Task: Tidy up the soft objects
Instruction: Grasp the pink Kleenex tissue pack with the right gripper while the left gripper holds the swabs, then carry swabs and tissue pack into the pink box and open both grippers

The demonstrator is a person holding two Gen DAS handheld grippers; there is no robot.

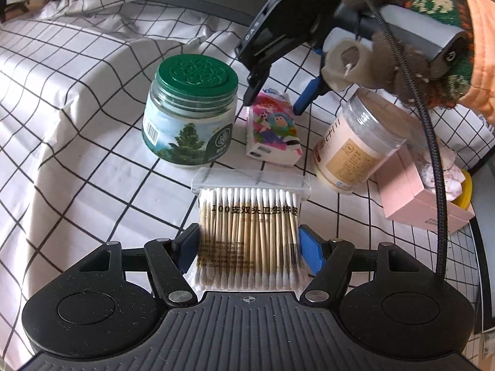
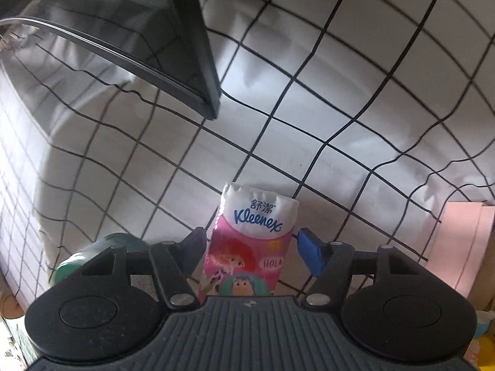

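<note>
A clear pack of cotton swabs (image 1: 249,213) sits between the fingers of my left gripper (image 1: 249,238), which is shut on its sides and holds it over the checked cloth (image 1: 77,123). A pink Kleenex tissue pack (image 1: 272,133) lies on the cloth beyond it. My right gripper (image 1: 273,105), held by a gloved hand (image 1: 402,49), points down over the pack's far end. In the right wrist view the tissue pack (image 2: 256,225) lies between the fingers of the right gripper (image 2: 250,235). The black finger is at its left edge. The blue pad (image 2: 309,253) stands a little apart from it, so the gripper is open.
A green-lidded jar (image 1: 190,114) stands left of the tissue pack. A clear jar with a beige label (image 1: 355,145) leans on a pink box (image 1: 414,191) at the right. A dark slanted panel (image 2: 154,31) rises over the cloth at the far side.
</note>
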